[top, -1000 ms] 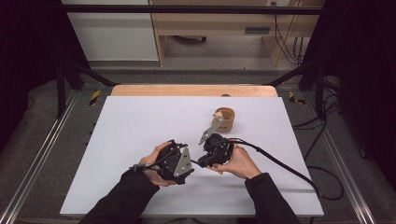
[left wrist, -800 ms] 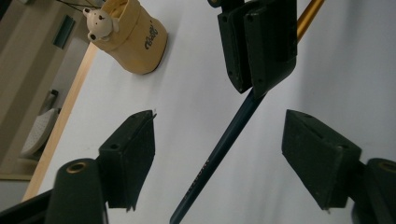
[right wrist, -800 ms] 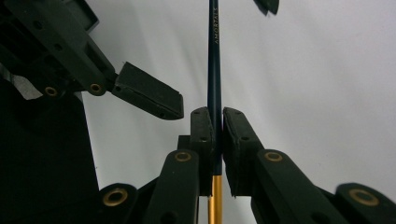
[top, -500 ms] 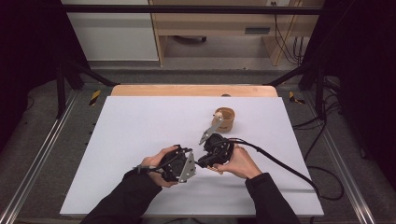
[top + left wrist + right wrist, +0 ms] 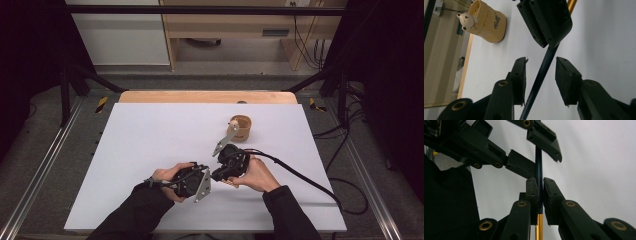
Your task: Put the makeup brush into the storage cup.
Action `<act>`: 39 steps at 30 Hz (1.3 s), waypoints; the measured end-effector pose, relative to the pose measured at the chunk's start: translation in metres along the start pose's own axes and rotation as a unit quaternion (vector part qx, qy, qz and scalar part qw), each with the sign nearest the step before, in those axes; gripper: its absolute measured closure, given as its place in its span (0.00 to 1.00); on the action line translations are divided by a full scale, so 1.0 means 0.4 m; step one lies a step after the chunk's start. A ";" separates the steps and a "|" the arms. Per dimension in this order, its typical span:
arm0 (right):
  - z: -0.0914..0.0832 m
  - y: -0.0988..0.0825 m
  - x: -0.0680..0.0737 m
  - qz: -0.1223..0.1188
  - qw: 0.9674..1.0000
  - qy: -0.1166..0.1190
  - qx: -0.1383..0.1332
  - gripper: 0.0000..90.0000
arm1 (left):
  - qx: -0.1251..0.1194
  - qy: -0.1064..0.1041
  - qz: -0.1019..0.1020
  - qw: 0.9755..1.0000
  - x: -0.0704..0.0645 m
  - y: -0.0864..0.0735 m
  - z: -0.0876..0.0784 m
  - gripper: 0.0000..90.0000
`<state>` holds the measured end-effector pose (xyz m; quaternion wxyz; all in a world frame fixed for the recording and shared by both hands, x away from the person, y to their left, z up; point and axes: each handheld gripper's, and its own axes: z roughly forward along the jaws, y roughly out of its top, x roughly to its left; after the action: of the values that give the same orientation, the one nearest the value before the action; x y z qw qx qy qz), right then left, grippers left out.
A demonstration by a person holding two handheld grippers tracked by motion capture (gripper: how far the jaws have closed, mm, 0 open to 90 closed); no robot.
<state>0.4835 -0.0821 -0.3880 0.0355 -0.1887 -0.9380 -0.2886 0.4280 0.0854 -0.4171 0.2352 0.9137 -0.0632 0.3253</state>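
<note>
On the white table (image 5: 150, 150), a thin dark-blue pen with a gold end (image 5: 538, 170) is clamped between the right gripper's (image 5: 540, 192) 2 closed pads. The left gripper (image 5: 540, 72) has just been closing; the pen runs between its parted pads, untouched. A yellow bear cup (image 5: 486, 21) stands well apart.

Black sleeves and two black handheld grippers

Black long sleeves (image 5: 135, 212) are worn down to the wrists. Each black gripper, the left gripper (image 5: 192, 181) and the right gripper (image 5: 230, 165), is fitted with a grey three-cornered plate (image 5: 202, 184); brass-coloured rivets (image 5: 521, 204) are set in the jaw links, and a black cable (image 5: 300, 175) is trailed from the right gripper.
</note>
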 end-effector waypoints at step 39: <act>-0.059 -0.010 -0.014 0.011 0.995 -0.058 -0.079 0.61 | 0.023 -0.043 0.003 0.999 -0.009 -0.016 0.004 0.93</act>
<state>0.4863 -0.1002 -0.3716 -0.0310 -0.2174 -0.9107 -0.3497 0.4280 0.0900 -0.4229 0.2101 0.9319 -0.0688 0.2875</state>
